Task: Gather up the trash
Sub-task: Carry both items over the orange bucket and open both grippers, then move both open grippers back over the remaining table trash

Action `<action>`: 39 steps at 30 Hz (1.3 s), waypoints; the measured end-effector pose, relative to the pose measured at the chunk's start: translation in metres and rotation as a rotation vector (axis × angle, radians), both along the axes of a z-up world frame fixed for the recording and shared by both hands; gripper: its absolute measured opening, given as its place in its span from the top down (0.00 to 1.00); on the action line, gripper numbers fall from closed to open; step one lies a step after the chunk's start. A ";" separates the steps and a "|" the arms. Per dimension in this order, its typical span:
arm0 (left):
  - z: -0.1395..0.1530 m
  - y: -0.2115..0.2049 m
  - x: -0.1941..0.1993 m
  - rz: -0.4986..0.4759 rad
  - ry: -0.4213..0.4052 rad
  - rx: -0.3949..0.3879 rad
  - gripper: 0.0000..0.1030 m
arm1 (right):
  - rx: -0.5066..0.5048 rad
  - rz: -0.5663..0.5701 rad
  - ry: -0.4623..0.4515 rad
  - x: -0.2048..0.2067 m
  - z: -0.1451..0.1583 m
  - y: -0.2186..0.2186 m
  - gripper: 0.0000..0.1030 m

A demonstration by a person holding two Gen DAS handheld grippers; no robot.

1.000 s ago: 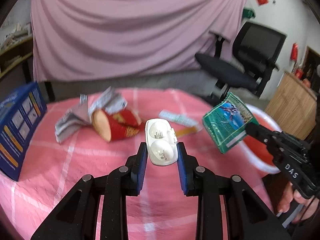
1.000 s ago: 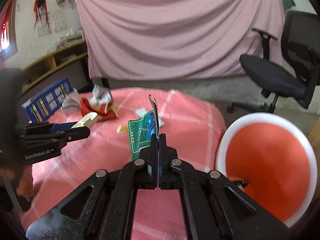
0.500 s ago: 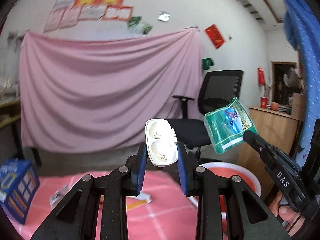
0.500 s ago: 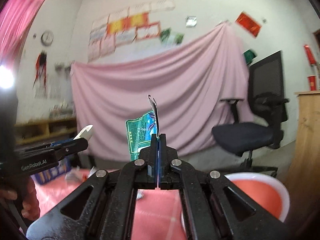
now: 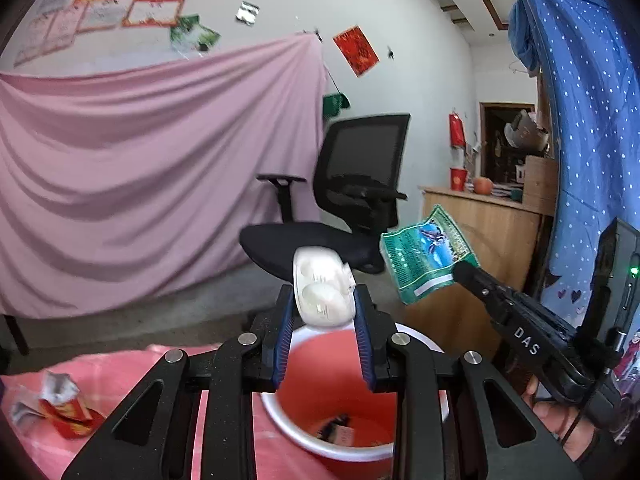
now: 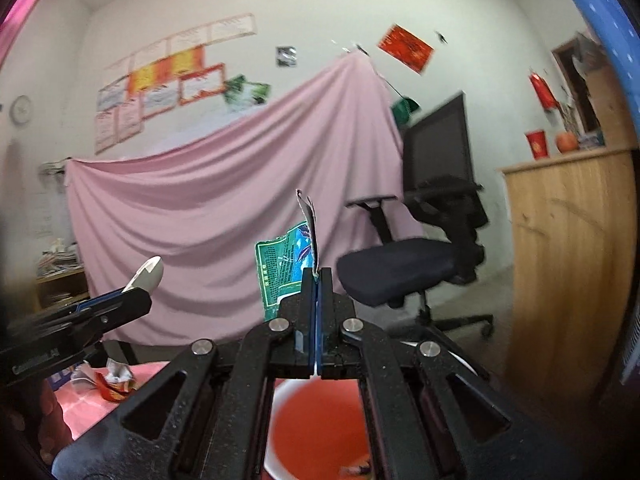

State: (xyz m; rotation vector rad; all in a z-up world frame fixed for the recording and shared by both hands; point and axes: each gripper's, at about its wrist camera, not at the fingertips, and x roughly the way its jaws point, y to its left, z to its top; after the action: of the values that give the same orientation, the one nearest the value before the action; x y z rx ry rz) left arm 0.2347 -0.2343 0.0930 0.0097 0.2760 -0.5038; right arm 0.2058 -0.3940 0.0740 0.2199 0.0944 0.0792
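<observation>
My left gripper (image 5: 323,312) is shut on a white plastic blister tray (image 5: 322,290) and holds it above the red bin with a white rim (image 5: 340,368). My right gripper (image 6: 317,280) is shut on a green snack wrapper (image 6: 286,262), also held above the bin (image 6: 320,424). The wrapper shows in the left wrist view (image 5: 426,254) at the right, the blister tray in the right wrist view (image 6: 148,274) at the left. Some trash lies in the bin's bottom (image 5: 336,434).
A crushed red cup with crumpled paper (image 5: 60,406) lies on the pink table cloth (image 5: 120,376) to the left. A black office chair (image 5: 352,208) and a wooden cabinet (image 6: 568,264) stand behind the bin. A pink sheet hangs at the back.
Both grippers have swung right from over the table to above the red bin, each still holding its piece of trash. The bin now lies directly below both.
</observation>
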 end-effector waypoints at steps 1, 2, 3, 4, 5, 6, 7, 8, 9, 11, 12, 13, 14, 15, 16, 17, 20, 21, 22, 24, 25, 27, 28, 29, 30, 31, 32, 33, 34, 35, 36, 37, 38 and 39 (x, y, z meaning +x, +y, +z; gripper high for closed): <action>-0.002 -0.006 0.004 -0.010 0.017 0.006 0.76 | 0.002 -0.007 0.015 0.000 -0.003 -0.006 0.81; -0.004 -0.011 0.009 -0.019 0.036 0.013 0.76 | 0.006 -0.012 0.037 0.002 -0.005 -0.010 0.81; -0.005 -0.014 0.010 -0.025 0.051 0.018 0.76 | 0.008 -0.016 0.052 0.002 -0.008 -0.014 0.81; -0.008 -0.016 0.013 -0.031 0.068 0.022 0.76 | 0.011 -0.024 0.072 0.005 -0.010 -0.017 0.81; -0.011 -0.018 0.014 -0.034 0.083 0.025 0.77 | 0.014 -0.029 0.095 0.008 -0.012 -0.019 0.81; -0.015 -0.021 0.020 -0.038 0.107 0.027 0.77 | 0.017 -0.029 0.119 0.011 -0.015 -0.020 0.81; -0.018 -0.022 0.024 -0.038 0.127 0.028 0.77 | 0.018 -0.029 0.136 0.013 -0.018 -0.020 0.81; -0.023 -0.024 0.031 -0.038 0.155 0.027 0.77 | 0.018 -0.027 0.162 0.017 -0.021 -0.021 0.81; -0.026 -0.025 0.036 -0.035 0.178 0.029 0.77 | 0.016 -0.026 0.180 0.020 -0.024 -0.020 0.81; -0.032 -0.026 0.044 -0.026 0.219 0.029 0.77 | 0.012 -0.018 0.229 0.027 -0.030 -0.018 0.81; -0.034 -0.026 0.048 -0.025 0.238 0.020 0.77 | 0.009 -0.014 0.253 0.030 -0.033 -0.018 0.81; -0.036 -0.025 0.051 -0.022 0.254 0.013 0.77 | 0.007 -0.012 0.270 0.033 -0.036 -0.018 0.81; -0.037 -0.023 0.052 -0.018 0.263 0.011 0.77 | 0.005 -0.006 0.299 0.037 -0.040 -0.018 0.81; -0.039 -0.020 0.052 -0.011 0.275 0.010 0.77 | 0.004 -0.003 0.321 0.041 -0.043 -0.019 0.80; -0.041 -0.018 0.054 -0.001 0.288 0.008 0.77 | 0.002 -0.004 0.345 0.044 -0.047 -0.019 0.80; -0.041 -0.017 0.054 0.006 0.294 0.005 0.77 | 0.003 -0.002 0.365 0.046 -0.050 -0.019 0.79; -0.042 -0.007 0.054 0.022 0.312 -0.014 0.77 | 0.006 0.004 0.389 0.050 -0.054 -0.019 0.79; -0.041 -0.004 0.054 0.030 0.316 -0.015 0.77 | 0.003 0.004 0.389 0.049 -0.054 -0.019 0.78; -0.040 0.000 0.053 0.038 0.317 -0.015 0.77 | 0.001 0.005 0.389 0.050 -0.053 -0.018 0.76; -0.039 0.007 0.051 0.054 0.317 -0.016 0.76 | -0.003 0.008 0.385 0.050 -0.051 -0.017 0.72; -0.040 0.011 0.048 0.061 0.317 -0.017 0.76 | -0.003 0.009 0.381 0.050 -0.051 -0.016 0.65; -0.037 0.020 0.046 0.081 0.318 -0.024 0.73 | 0.000 0.016 0.371 0.050 -0.049 -0.013 0.53; -0.036 0.025 0.044 0.089 0.317 -0.029 0.70 | 0.003 0.022 0.363 0.050 -0.047 -0.012 0.49; -0.036 0.030 0.042 0.097 0.314 -0.032 0.66 | 0.005 0.028 0.354 0.049 -0.045 -0.009 0.48; -0.034 0.037 0.039 0.110 0.307 -0.038 0.64 | 0.005 0.032 0.345 0.049 -0.043 -0.007 0.46; -0.032 0.044 0.036 0.122 0.300 -0.043 0.64 | 0.003 0.038 0.332 0.048 -0.040 -0.004 0.43; -0.031 0.050 0.033 0.131 0.294 -0.048 0.64 | 0.000 0.045 0.318 0.047 -0.038 0.000 0.41; -0.029 0.056 0.030 0.142 0.288 -0.051 0.61 | -0.004 0.053 0.302 0.046 -0.035 0.005 0.37; -0.027 0.062 0.027 0.157 0.280 -0.054 0.59 | -0.007 0.060 0.289 0.046 -0.032 0.009 0.34; -0.025 0.067 0.025 0.171 0.272 -0.057 0.51 | -0.011 0.069 0.271 0.045 -0.030 0.013 0.32; -0.023 0.076 0.020 0.190 0.259 -0.067 0.45 | -0.017 0.077 0.252 0.043 -0.027 0.019 0.29; -0.021 0.083 0.017 0.207 0.247 -0.076 0.44 | -0.023 0.083 0.237 0.042 -0.024 0.023 0.25; -0.019 0.093 0.011 0.228 0.231 -0.091 0.42 | -0.032 0.090 0.214 0.040 -0.021 0.029 0.22; -0.017 0.101 0.007 0.246 0.221 -0.099 0.39 | -0.041 0.094 0.194 0.039 -0.018 0.035 0.15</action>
State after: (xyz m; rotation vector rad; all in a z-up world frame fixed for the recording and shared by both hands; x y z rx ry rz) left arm 0.2419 -0.1335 0.0761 -0.1756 0.4614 -0.2731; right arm 0.2444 -0.3593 0.0555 0.1817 0.2990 0.1493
